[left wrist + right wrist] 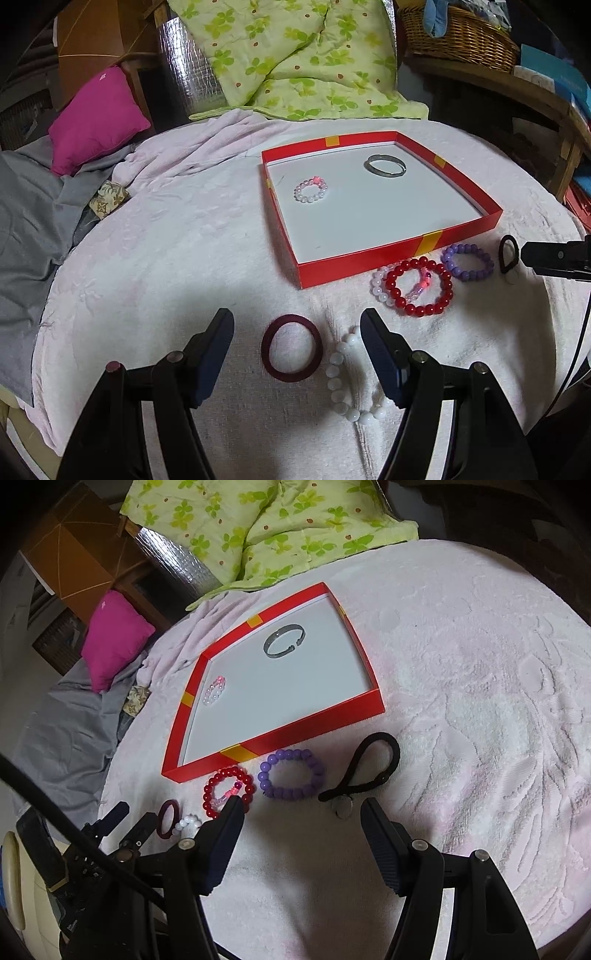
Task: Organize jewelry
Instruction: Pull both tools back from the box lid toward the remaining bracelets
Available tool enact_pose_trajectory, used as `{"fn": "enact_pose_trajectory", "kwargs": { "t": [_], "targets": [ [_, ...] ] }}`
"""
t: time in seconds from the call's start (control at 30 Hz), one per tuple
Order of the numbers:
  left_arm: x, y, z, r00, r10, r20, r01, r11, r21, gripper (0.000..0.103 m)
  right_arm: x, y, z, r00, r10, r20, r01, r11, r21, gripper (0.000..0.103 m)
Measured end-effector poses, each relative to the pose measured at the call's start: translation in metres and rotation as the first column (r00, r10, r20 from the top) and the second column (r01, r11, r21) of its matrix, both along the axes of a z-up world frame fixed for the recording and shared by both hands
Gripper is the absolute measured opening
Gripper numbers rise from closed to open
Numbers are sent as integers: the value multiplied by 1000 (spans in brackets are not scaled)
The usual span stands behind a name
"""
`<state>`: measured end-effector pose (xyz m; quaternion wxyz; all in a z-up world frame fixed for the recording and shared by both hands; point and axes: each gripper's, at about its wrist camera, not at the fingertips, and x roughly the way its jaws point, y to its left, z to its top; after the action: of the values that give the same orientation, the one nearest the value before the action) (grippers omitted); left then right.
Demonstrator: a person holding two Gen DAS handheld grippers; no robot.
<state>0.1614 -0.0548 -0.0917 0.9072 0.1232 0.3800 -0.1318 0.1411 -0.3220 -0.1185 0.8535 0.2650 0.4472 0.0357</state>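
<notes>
A shallow red tray (369, 254) (280, 734) with a white floor holds a silver bangle (386, 165) (284, 640) and a small pale pink bead bracelet (311, 190) (214, 690). In front of it on the towel lie a red bead bracelet (419, 286) (229, 790), a purple bead bracelet (468, 261) (291, 778), a black hair tie (509, 253) (364, 771), a dark red ring-shaped band (291, 347) (168, 818) and a white bead bracelet (345, 384) (186, 821). My left gripper (297, 328) is open and empty over the dark red band. My right gripper (301, 814) is open and empty, just short of the hair tie.
A pale pink towel (480, 701) covers the surface. A green leaf-print quilt (295, 59), a magenta pillow (96, 118) and grey cloth (33, 229) lie behind and to the left. A wicker basket (458, 37) stands at the back right.
</notes>
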Motion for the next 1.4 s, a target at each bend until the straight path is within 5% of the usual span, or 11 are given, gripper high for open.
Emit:
{"fn": "enact_pose_trajectory", "kwargs": {
  "t": [1.0,1.4],
  "targets": [
    [1,-2,-8,1000,6,-19,-5,998,65,72,1,-1,-7,1000,-1,-23,1,1000,-13,69],
    [12,13,-10,996,13,-86,-13,1000,0,72,-9,-55,-13,985,-165,-53,166,986,22,69]
  ]
}}
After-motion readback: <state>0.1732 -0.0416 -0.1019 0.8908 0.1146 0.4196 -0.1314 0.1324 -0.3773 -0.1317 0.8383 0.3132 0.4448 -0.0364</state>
